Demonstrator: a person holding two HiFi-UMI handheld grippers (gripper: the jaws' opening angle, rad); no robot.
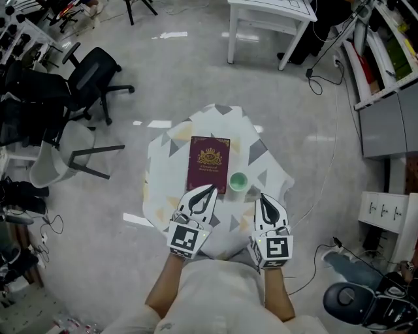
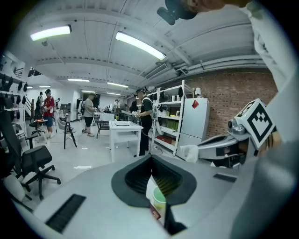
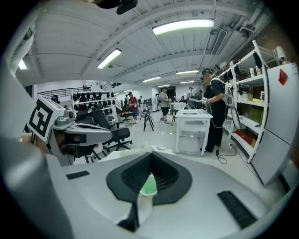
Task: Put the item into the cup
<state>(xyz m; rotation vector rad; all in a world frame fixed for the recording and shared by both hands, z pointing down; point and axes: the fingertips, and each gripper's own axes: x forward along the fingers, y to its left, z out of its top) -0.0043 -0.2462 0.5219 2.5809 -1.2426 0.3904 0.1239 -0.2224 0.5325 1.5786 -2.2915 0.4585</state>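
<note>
Left tongs and right tongs clenched empty, pointing forward beside cup.

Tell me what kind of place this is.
Probably a shared lab or workshop: a black office chair and a white worktable stand on an open floor, with metal storage shelving near a brick wall.

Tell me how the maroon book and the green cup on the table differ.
The maroon book lies flat, rectangular, cover up; the green cup is round and stands upright. The book covers far more of the table than the cup. The book bears a gold crest; the cup looks plain. Both sit on the same table, close together.
</note>
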